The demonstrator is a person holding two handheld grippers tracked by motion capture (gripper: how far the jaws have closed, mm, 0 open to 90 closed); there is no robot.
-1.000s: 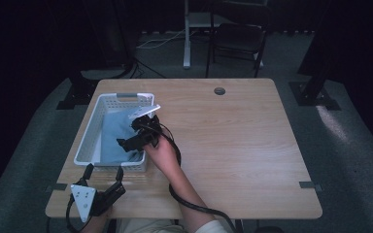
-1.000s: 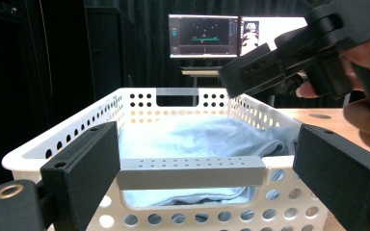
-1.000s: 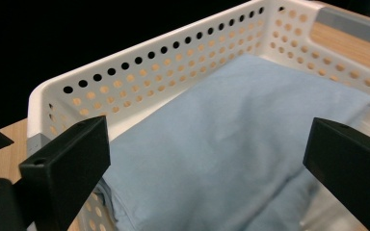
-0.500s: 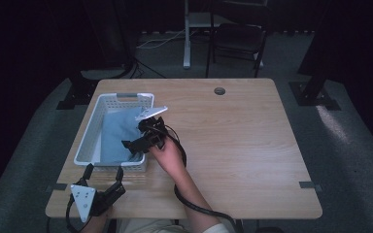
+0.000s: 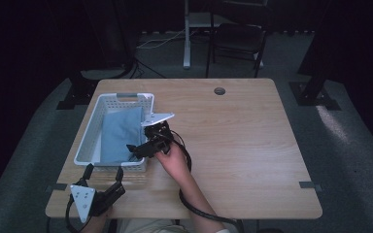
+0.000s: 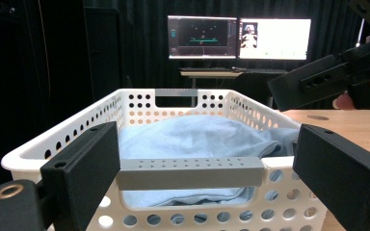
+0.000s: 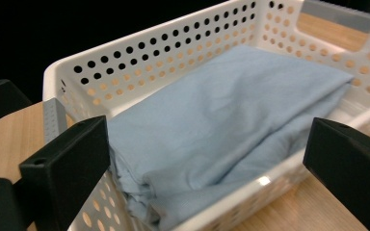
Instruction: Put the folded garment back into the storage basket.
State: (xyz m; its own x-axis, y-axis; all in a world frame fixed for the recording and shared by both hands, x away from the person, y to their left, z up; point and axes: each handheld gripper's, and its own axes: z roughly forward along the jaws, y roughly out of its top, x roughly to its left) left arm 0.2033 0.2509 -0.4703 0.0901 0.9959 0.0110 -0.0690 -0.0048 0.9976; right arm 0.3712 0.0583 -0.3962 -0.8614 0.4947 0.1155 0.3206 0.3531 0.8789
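Folded blue cloth is seen lying inside the white basket at the table's left side, long axis running near-to-far along the basket. Right gripper is held over the basket's near right rim, jaws spread wide and empty, cloth straight ahead and below between them. Left gripper is rested on the table just short of the basket's near end, jaws likewise apart, nothing clamped. Right gripper is judged nearer to the cloth.
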